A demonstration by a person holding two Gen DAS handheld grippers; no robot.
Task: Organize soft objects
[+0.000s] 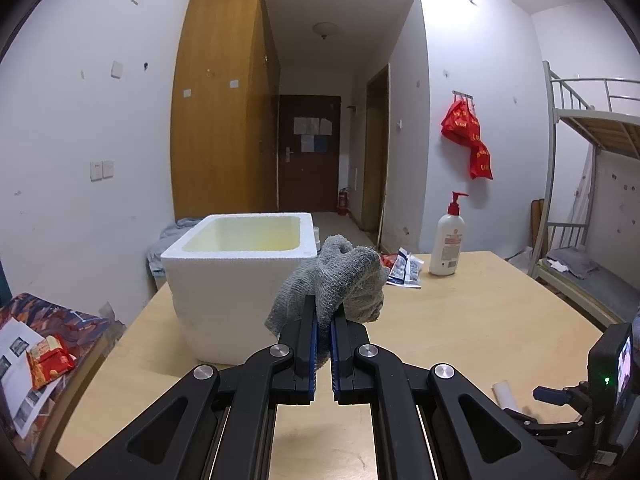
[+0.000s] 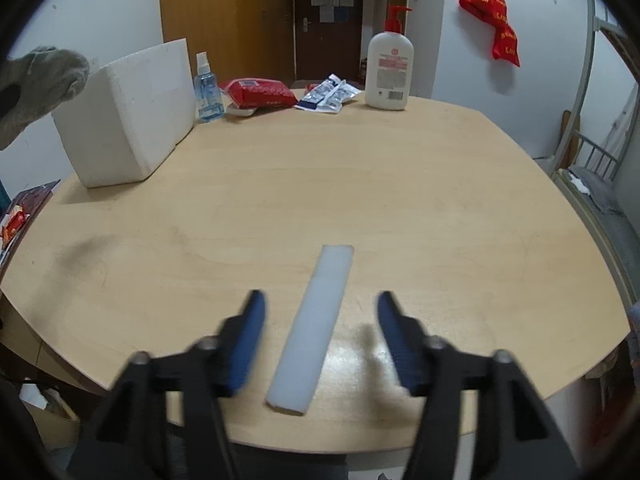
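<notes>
Cloth (image 1: 340, 276) pinched in left tool (image 1: 324, 312), beside foam box (image 1: 224, 280) rim.

Location type: dormitory room. Evidence: metal bunk bed (image 1: 588, 128) right of wooden table (image 1: 460, 320); tall wooden wardrobe (image 1: 224, 112) behind table; entry door (image 1: 310, 152) beyond, notices posted; fire extinguisher (image 1: 343, 201) beside door.

Gray cloth (image 2: 38, 88) runs off the right-wrist frame's left edge; right gripper (image 2: 320, 320) fingers smeared with blur; foam box (image 1: 240, 276) base hidden behind left gripper (image 1: 324, 320).
</notes>
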